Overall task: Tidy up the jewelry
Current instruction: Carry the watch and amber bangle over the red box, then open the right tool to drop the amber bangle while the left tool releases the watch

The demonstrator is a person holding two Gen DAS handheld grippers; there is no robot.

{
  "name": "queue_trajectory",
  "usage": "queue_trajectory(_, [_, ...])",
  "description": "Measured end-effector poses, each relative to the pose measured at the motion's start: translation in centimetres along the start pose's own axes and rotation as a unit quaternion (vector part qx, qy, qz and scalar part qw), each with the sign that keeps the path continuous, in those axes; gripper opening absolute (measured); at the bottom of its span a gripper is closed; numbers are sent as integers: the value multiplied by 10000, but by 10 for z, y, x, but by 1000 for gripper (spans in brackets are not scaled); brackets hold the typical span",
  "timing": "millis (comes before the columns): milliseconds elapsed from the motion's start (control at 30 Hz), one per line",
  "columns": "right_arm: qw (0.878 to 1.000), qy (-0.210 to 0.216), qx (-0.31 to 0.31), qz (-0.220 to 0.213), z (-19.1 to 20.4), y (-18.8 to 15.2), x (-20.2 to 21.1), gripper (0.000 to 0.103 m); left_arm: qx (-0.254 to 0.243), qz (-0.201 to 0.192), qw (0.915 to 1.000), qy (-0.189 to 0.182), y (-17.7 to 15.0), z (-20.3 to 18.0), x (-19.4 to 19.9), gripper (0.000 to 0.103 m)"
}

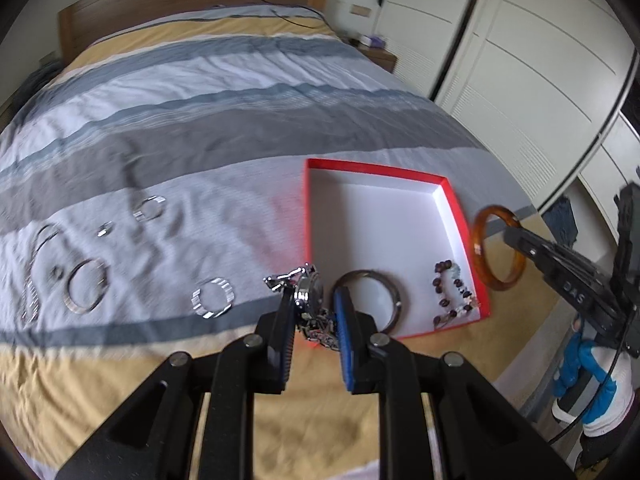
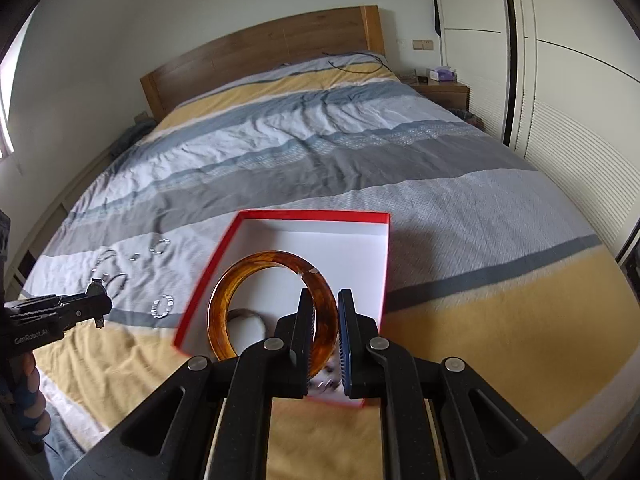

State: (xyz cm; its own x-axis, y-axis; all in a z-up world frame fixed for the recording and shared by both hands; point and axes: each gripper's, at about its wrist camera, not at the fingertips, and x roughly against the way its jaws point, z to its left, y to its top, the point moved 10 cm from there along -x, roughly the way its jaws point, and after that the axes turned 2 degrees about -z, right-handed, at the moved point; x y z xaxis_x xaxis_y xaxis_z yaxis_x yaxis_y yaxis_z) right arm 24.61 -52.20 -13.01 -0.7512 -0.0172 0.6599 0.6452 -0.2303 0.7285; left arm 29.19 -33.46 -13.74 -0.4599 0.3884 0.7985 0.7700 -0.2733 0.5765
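Jewelry: left gripper (image 1: 314,300) grips watch (image 1: 310,294), right gripper (image 2: 325,312) amber bangle (image 2: 272,304)

The box (image 2: 224,242) is red outside and white inside; the bangle (image 2: 224,304) is translucent amber-brown. The bed cover (image 2: 320,148) runs in grey, pale blue-white and mustard-yellow stripes. The loose rings (image 1: 212,298) look silvery, though blurred; the headboard (image 2: 260,46) is brown wood

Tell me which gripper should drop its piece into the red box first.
Right, probably. The right gripper holds the amber bangle directly above the red box, while the left gripper carries its watch beside the box's edge.
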Motion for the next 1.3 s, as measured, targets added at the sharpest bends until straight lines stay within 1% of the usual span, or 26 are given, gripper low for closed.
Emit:
queue_trajectory(100, [9998,-73,129,131,-11,8,-33,11,-224,141,9996,-87,9,-20,-33,18])
queue_trajectory(233, [9992,-71,299,242,-15,18,-71,11,-447,240,9987,-78,18,-32,-69,18])
queue_trajectory(433, [9975,10,549,451,-12,24,-116,11,-638,409,9971,-92,22,-36,-111,18])
queue_trajectory(567, [9950,-67,715,687,-13,17,-137,11,-640,542,9964,-106,17,-33,-132,18])
queue_trajectory(633, [9943,-100,728,768,-15,12,-144,11,-585,583,9966,-75,12,-29,-141,18])
queue_trajectory(933, [9907,-308,1021,842,-14,2,-157,11,-892,414,9951,105,6,-30,-148,19])
queue_trajectory(1000, [9907,-312,1035,829,-14,2,-156,9,-904,397,9950,120,6,-31,-149,19])
queue_trajectory(1167, [9901,-228,1097,850,-12,4,-154,10,-872,405,9953,95,6,-30,-148,19])
queue_trajectory(1233, [9905,-164,1075,845,-11,5,-149,16,-1011,444,9938,156,6,-30,-148,20])
queue_trajectory(1267, [9904,-203,1086,827,-11,6,-146,20,-1076,460,9929,194,6,-31,-147,23])
queue_trajectory(1300, [9905,-245,1101,790,-13,8,-141,27,-1099,518,9924,201,6,-31,-147,25])
